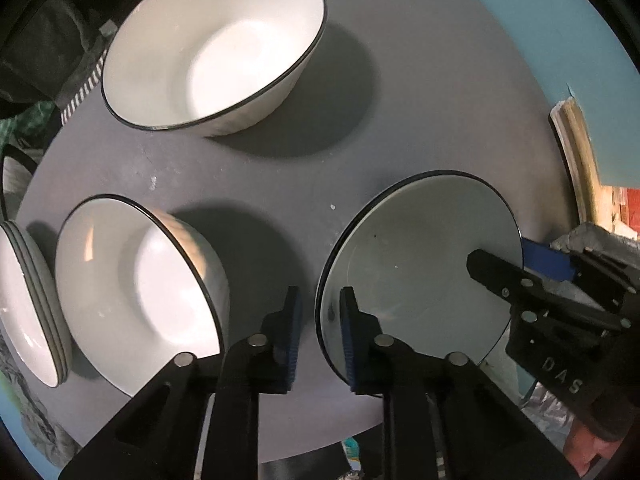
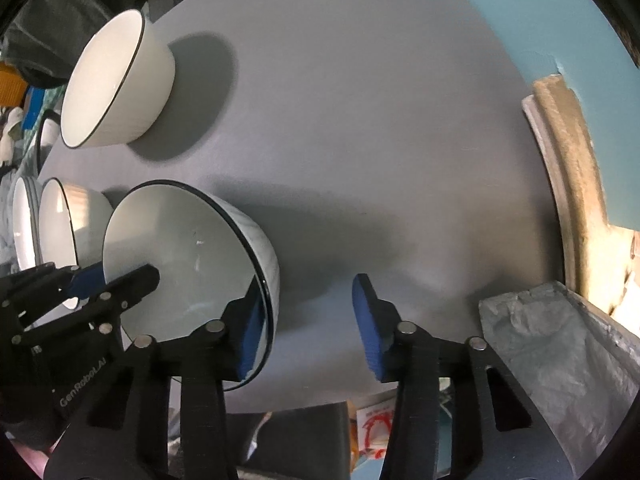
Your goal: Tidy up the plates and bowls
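bowl (image 1: 420, 264) white, dark rim; left fingers (image 1: 356, 340) and right fingers (image 2: 252, 336) straddle rim, gaps wide

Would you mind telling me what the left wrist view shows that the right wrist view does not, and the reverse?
Only the left wrist view shows the insides of the far bowl and the near bowl. Only the right wrist view shows the grey plastic bag clearly and the bare right stretch of the round grey table. Both show the shaded bowl, with the left gripper and the right gripper, both open, straddling its rim on opposite sides, and the plate stack.
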